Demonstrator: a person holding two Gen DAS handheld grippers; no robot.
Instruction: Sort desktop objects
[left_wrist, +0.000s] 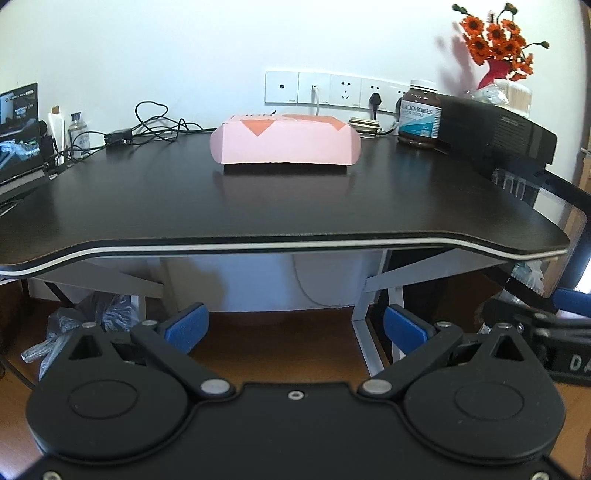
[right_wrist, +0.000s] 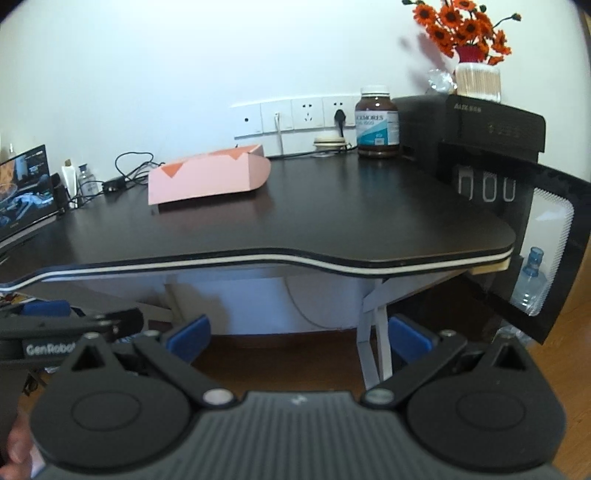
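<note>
Both pairs of blue-padded fingers are spread wide and hold nothing: the left gripper (left_wrist: 295, 326) and right gripper (right_wrist: 299, 338) hang below and in front of the counter (left_wrist: 295, 206) edge, touching nothing. One pink box (left_wrist: 285, 139) lies toward the counter's back, near the middle. One brown supplement bottle (left_wrist: 419, 113) stands by the wall sockets (left_wrist: 332, 89), beside a black printer (left_wrist: 495, 127) bearing one vase of orange flowers (left_wrist: 496, 42). Cables (left_wrist: 155, 127) trail at back left.
</note>
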